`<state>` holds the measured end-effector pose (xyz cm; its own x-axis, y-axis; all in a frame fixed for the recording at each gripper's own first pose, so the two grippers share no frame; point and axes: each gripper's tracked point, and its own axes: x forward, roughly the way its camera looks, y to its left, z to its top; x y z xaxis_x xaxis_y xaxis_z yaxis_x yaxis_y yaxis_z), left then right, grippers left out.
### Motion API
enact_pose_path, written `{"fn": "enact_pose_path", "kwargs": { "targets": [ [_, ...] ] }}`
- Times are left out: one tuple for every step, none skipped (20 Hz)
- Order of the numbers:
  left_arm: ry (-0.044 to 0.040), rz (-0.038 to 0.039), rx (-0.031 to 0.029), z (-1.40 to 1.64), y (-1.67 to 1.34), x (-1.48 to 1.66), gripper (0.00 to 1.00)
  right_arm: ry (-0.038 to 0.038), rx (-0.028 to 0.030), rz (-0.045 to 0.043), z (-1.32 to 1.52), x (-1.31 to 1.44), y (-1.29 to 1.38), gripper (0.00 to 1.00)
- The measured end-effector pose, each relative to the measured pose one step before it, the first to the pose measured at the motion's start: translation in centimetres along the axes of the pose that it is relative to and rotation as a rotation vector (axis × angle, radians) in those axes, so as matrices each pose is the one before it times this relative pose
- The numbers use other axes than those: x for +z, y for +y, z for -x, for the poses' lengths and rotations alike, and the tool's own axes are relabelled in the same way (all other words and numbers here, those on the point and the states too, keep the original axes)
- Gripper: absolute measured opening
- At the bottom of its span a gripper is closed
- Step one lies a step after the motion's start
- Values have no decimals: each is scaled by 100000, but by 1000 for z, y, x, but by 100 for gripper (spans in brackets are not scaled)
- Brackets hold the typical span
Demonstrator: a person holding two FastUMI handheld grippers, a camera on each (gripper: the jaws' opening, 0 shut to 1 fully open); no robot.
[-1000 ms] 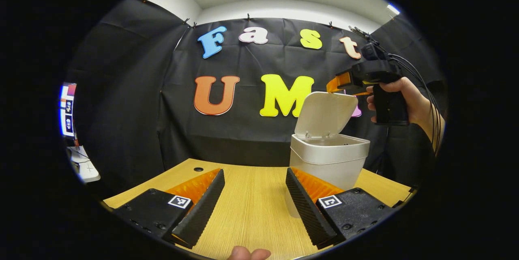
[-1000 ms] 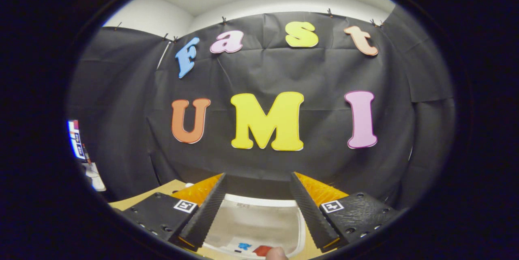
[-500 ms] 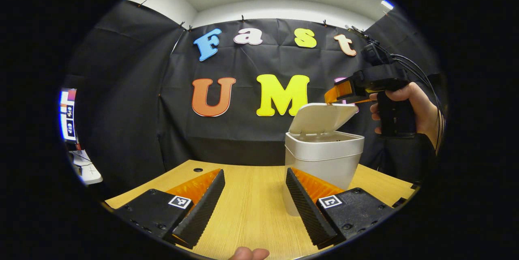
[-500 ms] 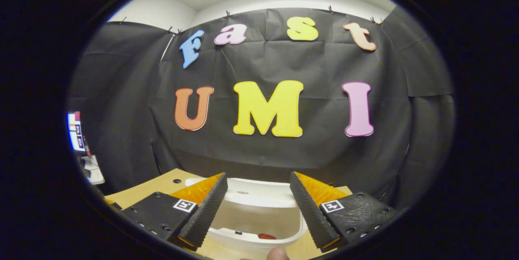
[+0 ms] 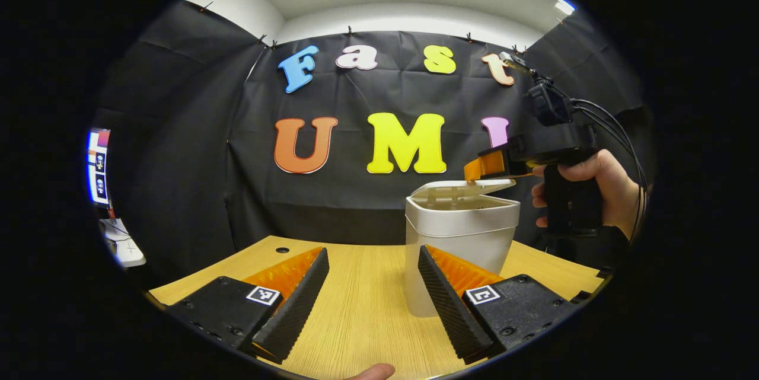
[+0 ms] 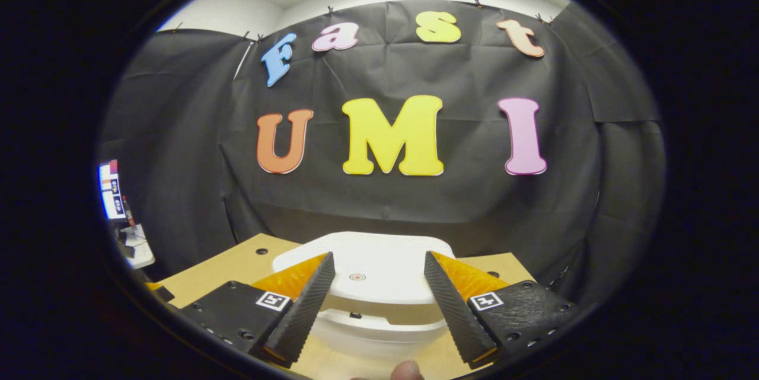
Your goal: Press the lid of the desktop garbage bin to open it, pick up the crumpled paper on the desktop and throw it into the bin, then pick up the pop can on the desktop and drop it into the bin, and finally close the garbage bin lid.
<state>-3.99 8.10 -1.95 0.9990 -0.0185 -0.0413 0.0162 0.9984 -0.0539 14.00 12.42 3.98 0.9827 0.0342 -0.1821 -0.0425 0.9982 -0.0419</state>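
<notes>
A white desktop bin (image 5: pixel 459 249) stands on the wooden table (image 5: pixel 362 309) with its lid (image 5: pixel 459 189) nearly down, a narrow gap left at the front. In the left gripper view my right gripper (image 5: pixel 492 168), held by a hand (image 5: pixel 599 181), rests on the lid's top. The right gripper view looks down on the lid (image 6: pixel 370 270), with my right gripper (image 6: pixel 379 309) open above it. My left gripper (image 5: pixel 370 303) is open and empty, low over the table just in front of the bin.
A small hole (image 5: pixel 283 249) sits in the table's far left part. Black cloth walls close the back and sides. A white device with a screen (image 5: pixel 98 166) stands off the table's left edge.
The lid has swung from upright to almost flat, with the right gripper following it down on top. The left gripper has hardly moved.
</notes>
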Motion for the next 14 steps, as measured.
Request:
{"fn": "enact_pose_path", "kwargs": {
  "targets": [
    [378, -337, 69, 1, 100, -166, 97, 489, -141, 152, -11, -413, -5, 94],
    [195, -352, 372, 37, 218, -43, 98, 330, 21, 265, -23, -352, 43, 94],
    [10, -144, 357, 28, 138, -45, 98, 137, 111, -98, -5, -261, -25, 94],
    [-82, 41, 108, 8, 8, 61, 98, 372, 337, 277, 21, -381, 7, 94],
    [-155, 277, 67, -43, 105, 25, 98, 777, 281, 97, -96, -373, 10, 94],
    [21, 289, 32, -59, 13, -77, 98, 1014, 79, -341, -12, -433, -12, 94],
    [108, 276, 79, 15, -32, -71, 98, 551, 61, -49, 35, -291, -47, 94],
    [-343, 202, -32, 4, -59, -10, 98, -93, 173, 19, -23, -38, 114, 95],
    [55, 97, -179, -40, -67, -83, 98, 33, 158, -148, -34, -68, -14, 95],
    [205, 158, -271, -34, -38, -146, 98, 531, 190, -482, 9, -263, -89, 95],
    [370, 211, -164, -100, -77, -141, 98, 109, 215, -596, -16, -103, -83, 95],
    [60, 242, -204, 14, -31, -24, 98, -59, 68, 65, 50, -19, 101, 95],
    [-212, 323, -241, -168, -128, 86, 98, 93, -183, 699, -44, -32, 4, 95],
    [162, 369, -764, -67, -228, -185, 98, -303, -119, 671, 104, -117, 17, 95]
  ]
}}
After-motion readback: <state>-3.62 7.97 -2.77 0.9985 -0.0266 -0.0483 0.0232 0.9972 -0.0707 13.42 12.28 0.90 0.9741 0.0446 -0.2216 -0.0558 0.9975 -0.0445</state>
